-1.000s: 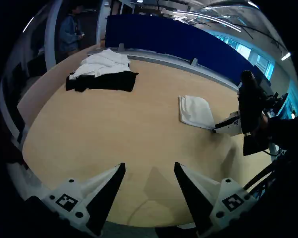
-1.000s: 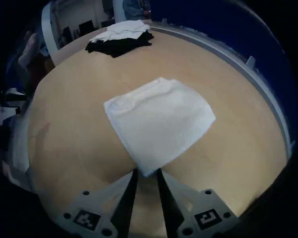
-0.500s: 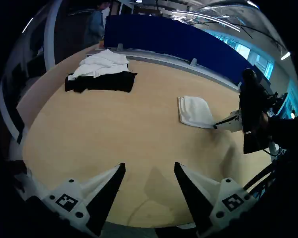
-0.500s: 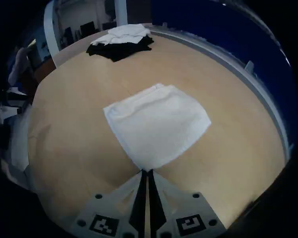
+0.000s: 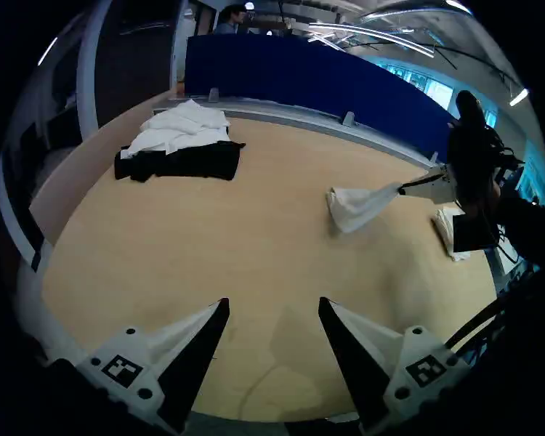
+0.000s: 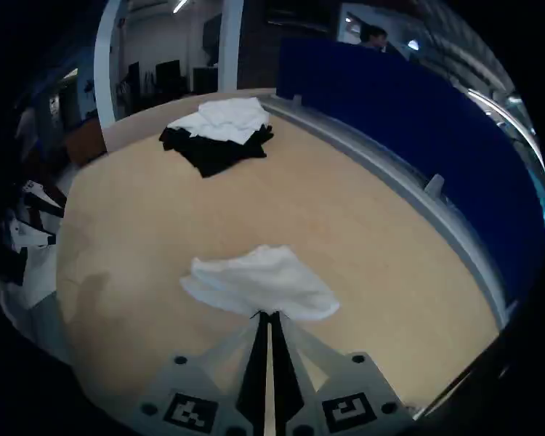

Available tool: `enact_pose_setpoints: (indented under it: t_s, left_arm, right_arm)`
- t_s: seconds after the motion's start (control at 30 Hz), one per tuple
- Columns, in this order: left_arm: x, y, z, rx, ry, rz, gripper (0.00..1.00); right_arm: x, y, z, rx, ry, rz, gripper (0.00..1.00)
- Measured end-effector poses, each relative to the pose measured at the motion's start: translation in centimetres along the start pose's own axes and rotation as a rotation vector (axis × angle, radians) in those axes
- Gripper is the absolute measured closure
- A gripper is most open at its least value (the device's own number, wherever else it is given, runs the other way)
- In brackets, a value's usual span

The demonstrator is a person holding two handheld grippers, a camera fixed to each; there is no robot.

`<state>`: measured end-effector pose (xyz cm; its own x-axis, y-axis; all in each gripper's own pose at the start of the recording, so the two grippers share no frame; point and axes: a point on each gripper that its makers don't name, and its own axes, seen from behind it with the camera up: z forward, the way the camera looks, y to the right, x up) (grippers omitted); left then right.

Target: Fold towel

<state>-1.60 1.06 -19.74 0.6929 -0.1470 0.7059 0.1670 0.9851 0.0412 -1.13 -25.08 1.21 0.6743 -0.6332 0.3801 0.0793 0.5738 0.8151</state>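
The folded white towel [image 6: 261, 287] hangs from its near corner, which my right gripper [image 6: 267, 318] is shut on. In the left gripper view the same towel [image 5: 354, 206] slants up from the wooden table [image 5: 221, 232] toward the right gripper [image 5: 409, 187], its far end still resting on the wood. My left gripper [image 5: 271, 320] stands open low over the table's near edge, well apart from the towel, with nothing between its fingers.
A pile of white cloths on black cloths [image 5: 176, 142] lies at the table's far left, also seen ahead as the pile [image 6: 218, 134]. Another folded white cloth [image 5: 448, 232] sits at the right edge. A blue partition [image 5: 309, 73] runs along the back; a person [image 5: 232, 16] stands behind it.
The right gripper closed on the towel's near corner and raised it, so the flat towel now hangs bunched from that corner. The left gripper has hardly moved.
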Motion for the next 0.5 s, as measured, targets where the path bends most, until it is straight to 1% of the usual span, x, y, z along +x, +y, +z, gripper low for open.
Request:
enact_pose_setpoints:
  t_s: [0.17,0.27,0.5]
  left_arm:
    - [0.7,0.5,-0.2,-0.008,0.015,0.005,0.09]
    - [1.0,0.7,-0.2,-0.013,0.021,0.009,0.09]
    - [1.4,1.1,-0.4,-0.024,0.031,0.016,0.09]
  right_arm:
    - [3.1,1.8,-2.0,-0.025,0.057,-0.013,0.97]
    - [4.3,2.7,-3.2,-0.04,0.078,-0.021,0.97]
    - [5.7,4.9,-5.9,-0.077,0.103,-0.031,0.97]
